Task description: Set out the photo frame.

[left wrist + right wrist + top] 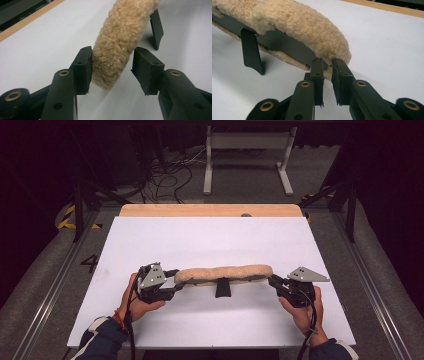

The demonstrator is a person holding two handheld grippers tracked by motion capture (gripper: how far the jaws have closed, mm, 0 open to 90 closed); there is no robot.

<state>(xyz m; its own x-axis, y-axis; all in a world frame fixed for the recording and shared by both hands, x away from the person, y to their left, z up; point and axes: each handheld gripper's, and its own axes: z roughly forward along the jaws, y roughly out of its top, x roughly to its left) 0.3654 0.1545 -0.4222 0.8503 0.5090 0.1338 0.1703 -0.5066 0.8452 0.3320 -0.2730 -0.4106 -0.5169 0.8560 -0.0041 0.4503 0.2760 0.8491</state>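
Note:
A long tan fleece pad [224, 273] with a dark inner lining stretches left to right between the two grippers, just above the white table [210, 237]. A black tab [223, 288] hangs down from its middle. My left gripper [176, 280] is open around the pad's left end [120, 42]: one jaw touches the fleece and the other stands a little off it. My right gripper [327, 66] is shut on the thin edge of the pad's right end [307, 27]. The black tab [252, 51] reaches toward the table.
A wooden strip [210, 210] runs along the table's far edge. Beyond it, a white metal stand [247, 142] and loose cables [165, 180] lie on the grey floor. A person's hands hold both grippers near the table's front.

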